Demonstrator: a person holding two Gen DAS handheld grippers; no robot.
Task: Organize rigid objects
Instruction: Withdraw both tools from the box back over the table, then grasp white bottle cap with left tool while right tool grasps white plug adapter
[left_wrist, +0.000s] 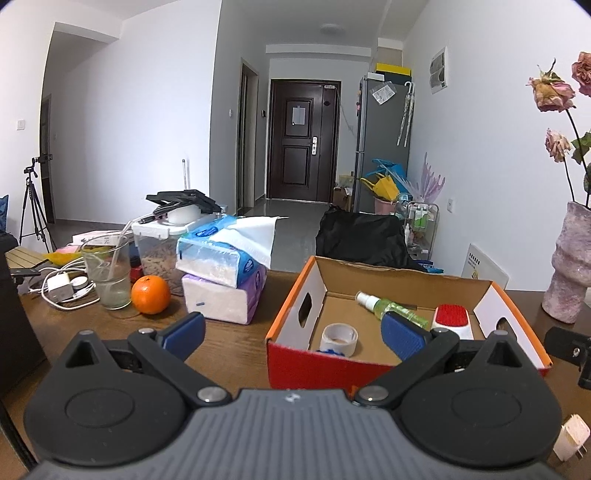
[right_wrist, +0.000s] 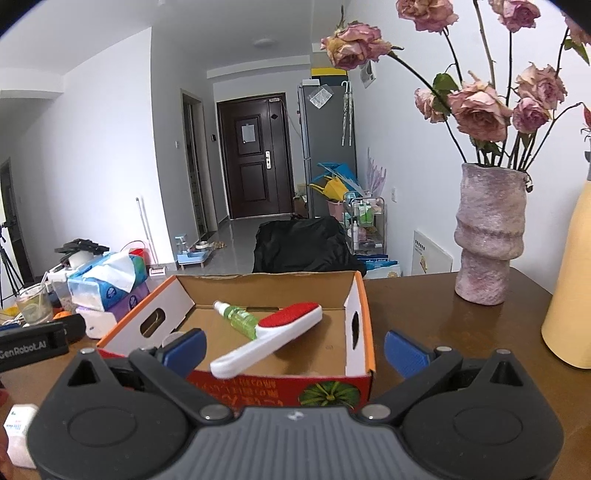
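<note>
Your left gripper (left_wrist: 293, 332) hovers low over the worktop (left_wrist: 229, 343), fingers (left_wrist: 184, 329) spread wide and holding nothing; your right gripper (right_wrist: 293, 349) is equally wide and empty. To your left the clutter is dense: one orange (left_wrist: 150, 294), one glass (left_wrist: 107, 275) with a straw, two stacked tissue packs (left_wrist: 221, 277) and a white charger (left_wrist: 59, 288) with its cable. To your right stands one mottled vase (right_wrist: 489, 236) of dried roses (a yellow container (right_wrist: 570, 288) sits beside it). The open cardboard box (right_wrist: 356, 321) lies straight ahead. Inside it you have three things: one green spray bottle (right_wrist: 240, 317), one red-and-white lint brush (right_wrist: 273, 336) leaning across the bottle, and one tape roll (left_wrist: 339, 338) in the near left corner.
</note>
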